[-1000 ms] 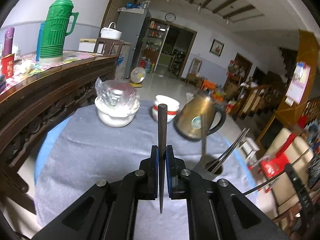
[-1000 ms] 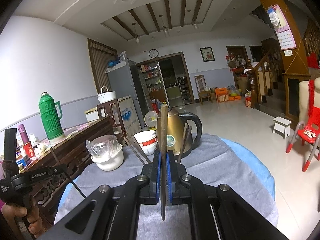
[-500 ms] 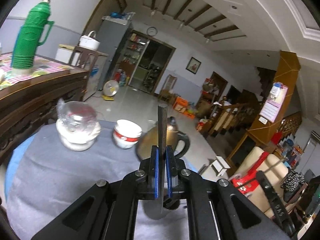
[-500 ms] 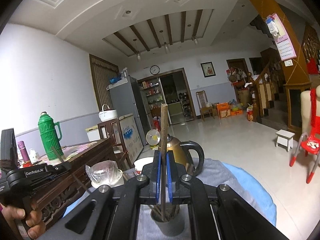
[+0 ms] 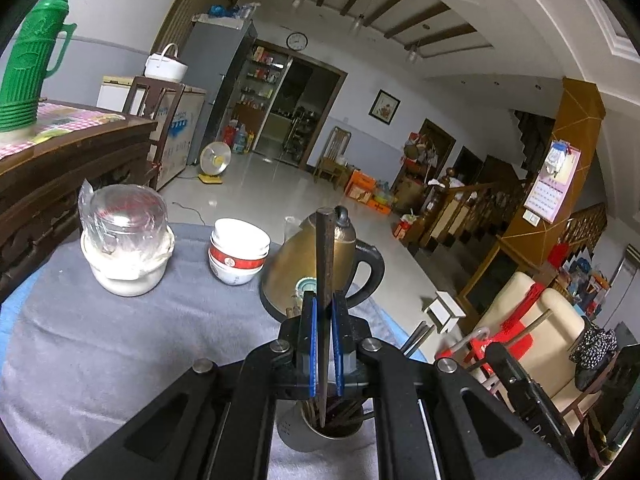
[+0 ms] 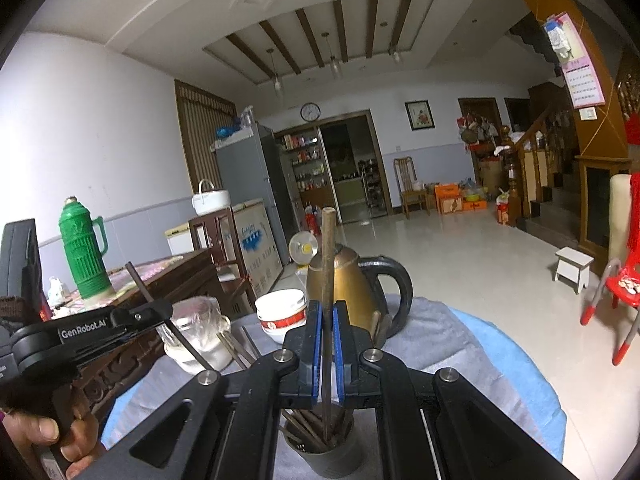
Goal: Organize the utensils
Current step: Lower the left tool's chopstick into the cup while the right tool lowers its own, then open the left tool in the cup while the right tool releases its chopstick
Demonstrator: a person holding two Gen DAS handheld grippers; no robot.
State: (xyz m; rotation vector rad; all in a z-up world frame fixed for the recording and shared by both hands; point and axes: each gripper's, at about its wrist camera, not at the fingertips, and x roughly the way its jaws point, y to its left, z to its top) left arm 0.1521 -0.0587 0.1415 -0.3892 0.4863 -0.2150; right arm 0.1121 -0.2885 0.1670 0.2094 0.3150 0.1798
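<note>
I have both grippers upright: left gripper (image 5: 324, 344) and right gripper (image 6: 328, 354) each clamp a chopstick (image 5: 325, 280) over the holder (image 6: 320, 454); only the right view shows my hand (image 6: 60, 440).

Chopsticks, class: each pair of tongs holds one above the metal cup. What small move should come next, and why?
Probably open both tongs. The left tongs hold a chopstick whose tip is already inside the metal cup; the right tongs hold theirs likewise, so both should drop in.

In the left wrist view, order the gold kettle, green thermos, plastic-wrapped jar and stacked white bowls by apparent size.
1. Gold kettle
2. Green thermos, cut off by the frame edge, so close to the kettle and unsure
3. Plastic-wrapped jar
4. Stacked white bowls
</note>
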